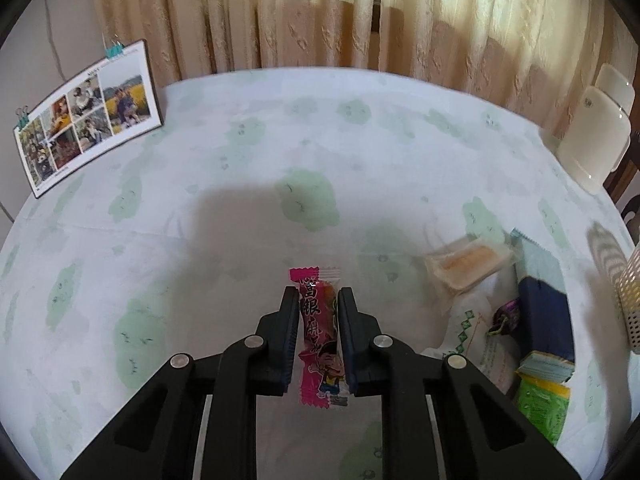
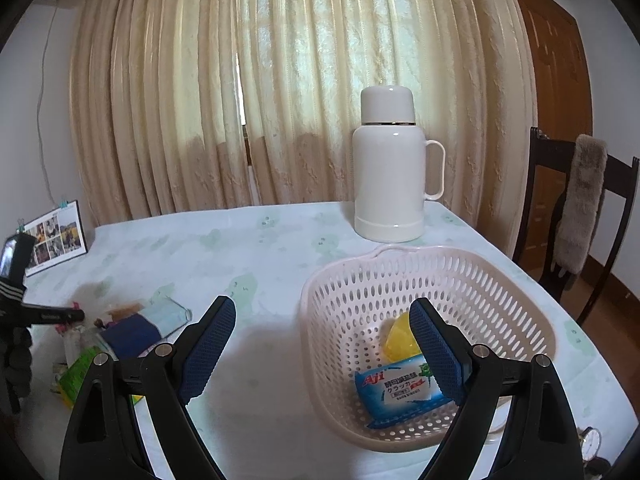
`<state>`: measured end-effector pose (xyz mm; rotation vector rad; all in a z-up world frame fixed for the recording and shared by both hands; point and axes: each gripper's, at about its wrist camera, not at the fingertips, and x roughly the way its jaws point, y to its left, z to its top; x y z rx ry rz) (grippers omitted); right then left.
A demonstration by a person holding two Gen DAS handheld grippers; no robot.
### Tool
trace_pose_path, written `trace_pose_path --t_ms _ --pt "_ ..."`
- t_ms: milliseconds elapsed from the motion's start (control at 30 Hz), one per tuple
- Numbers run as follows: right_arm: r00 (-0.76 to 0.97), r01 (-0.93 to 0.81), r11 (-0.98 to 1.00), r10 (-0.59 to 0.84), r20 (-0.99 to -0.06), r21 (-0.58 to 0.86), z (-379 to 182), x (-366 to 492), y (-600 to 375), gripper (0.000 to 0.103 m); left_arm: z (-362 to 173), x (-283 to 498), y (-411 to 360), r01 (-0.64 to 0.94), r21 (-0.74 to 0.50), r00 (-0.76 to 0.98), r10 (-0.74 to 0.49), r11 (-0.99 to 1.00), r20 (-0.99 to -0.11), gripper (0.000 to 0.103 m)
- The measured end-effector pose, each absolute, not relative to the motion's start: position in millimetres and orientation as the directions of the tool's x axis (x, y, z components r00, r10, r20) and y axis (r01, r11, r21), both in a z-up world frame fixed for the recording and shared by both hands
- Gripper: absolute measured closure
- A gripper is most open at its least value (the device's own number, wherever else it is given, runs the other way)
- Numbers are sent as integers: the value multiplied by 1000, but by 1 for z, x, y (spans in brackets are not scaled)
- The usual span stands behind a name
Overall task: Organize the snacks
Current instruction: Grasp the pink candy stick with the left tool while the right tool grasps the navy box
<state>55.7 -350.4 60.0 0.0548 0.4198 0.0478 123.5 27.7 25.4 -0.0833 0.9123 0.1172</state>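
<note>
While the left tool (image 1: 319, 300) is clamped on a slim pink snack packet (image 1: 319, 334) of glossy film with crimped, saw-toothed ends, the packet runs lengthwise between the two ribbed black pads, above the table (image 1: 240, 168). A pale cloth printed with soft green blotches covers the table. Toward the table's right edge lies a loose heap of further snacks: a clear wrapper holding a flat tan biscuit (image 1: 468, 266), a dark blue packet (image 1: 545, 320) and a green packet (image 1: 542, 402). A clipped photo card (image 1: 86, 114) stands at the far left corner. The right tool (image 2: 322, 334) hangs with its blue-padded fingers spread wide and nothing between them, in front of a round, perforated, pale plastic basket (image 2: 500, 280). Inside the basket lie a blue cracker packet (image 2: 400, 390) and a yellow wrapped piece (image 2: 398, 338). Behind the basket, near the far edge, stands a smooth white flask (image 2: 390, 168) with a loop handle.
</note>
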Motion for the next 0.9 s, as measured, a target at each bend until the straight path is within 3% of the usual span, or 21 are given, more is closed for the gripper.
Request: trace_pose_path --t_ms 133,267,433,633,900 --pt "924 -1 1000 12 -383 28 65 52 -344 14 39 114 27 -138 -18 645 76 990 -760 86" --pt "920 -39 998 55 -387 49 75 49 -325 14 46 109 25 -127 -18 663 72 992 -745 86" --pt "853 -162 981 193 -485 106 70 65 -285 14 56 100 23 -118 -38 684 53 992 -728 86" --pt "687 -226 934 353 -636 275 44 108 -249 14 66 90 23 -113 -56 703 40 992 -710 85" --pt "585 -204 920 389 -712 335 22 149 -210 14 70 86 24 -113 -75 707 27 991 -707 85"
